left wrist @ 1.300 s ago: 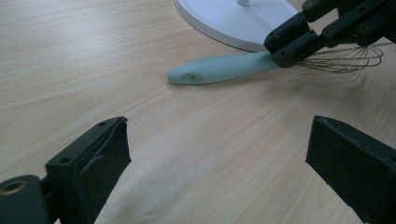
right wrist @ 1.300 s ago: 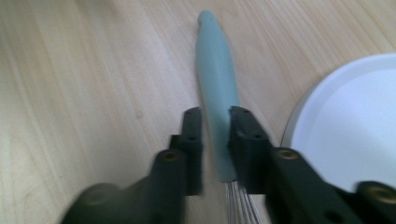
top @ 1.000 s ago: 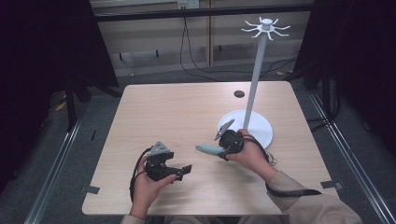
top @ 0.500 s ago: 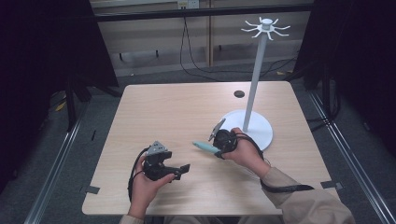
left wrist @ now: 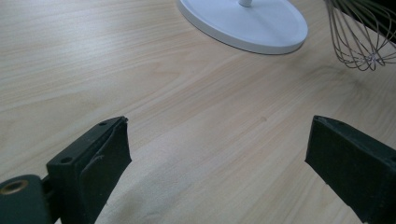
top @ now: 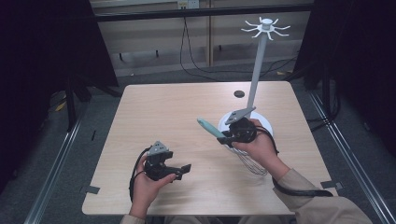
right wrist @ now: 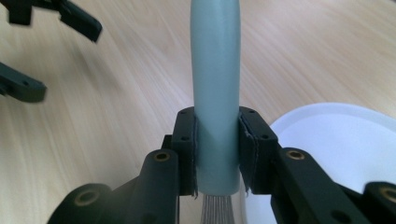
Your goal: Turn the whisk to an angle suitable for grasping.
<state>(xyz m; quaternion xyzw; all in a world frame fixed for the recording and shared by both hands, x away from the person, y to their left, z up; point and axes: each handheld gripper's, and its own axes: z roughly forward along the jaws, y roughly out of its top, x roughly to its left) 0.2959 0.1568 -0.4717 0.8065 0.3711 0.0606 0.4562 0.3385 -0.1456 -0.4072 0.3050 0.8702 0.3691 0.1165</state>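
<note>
**Your rig, up close**

Your left gripper [top: 184, 170] and right gripper [top: 223, 138] are matte black, each with a grey three-cornered plate on top, brass-ringed screw holes, and looping black cables. You're wearing a beige long sleeve [top: 312, 196].

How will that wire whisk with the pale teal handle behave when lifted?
The wire whisk with the pale teal handle is probably light: its head is thin open wire. The loops likely flex. The smooth round handle might slip or twist between the right gripper pads.

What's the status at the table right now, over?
Right gripper clamped on pale teal-handled wire whisk, lifted clear. Left gripper open, idle. White hook stand close behind, path otherwise open.
</note>
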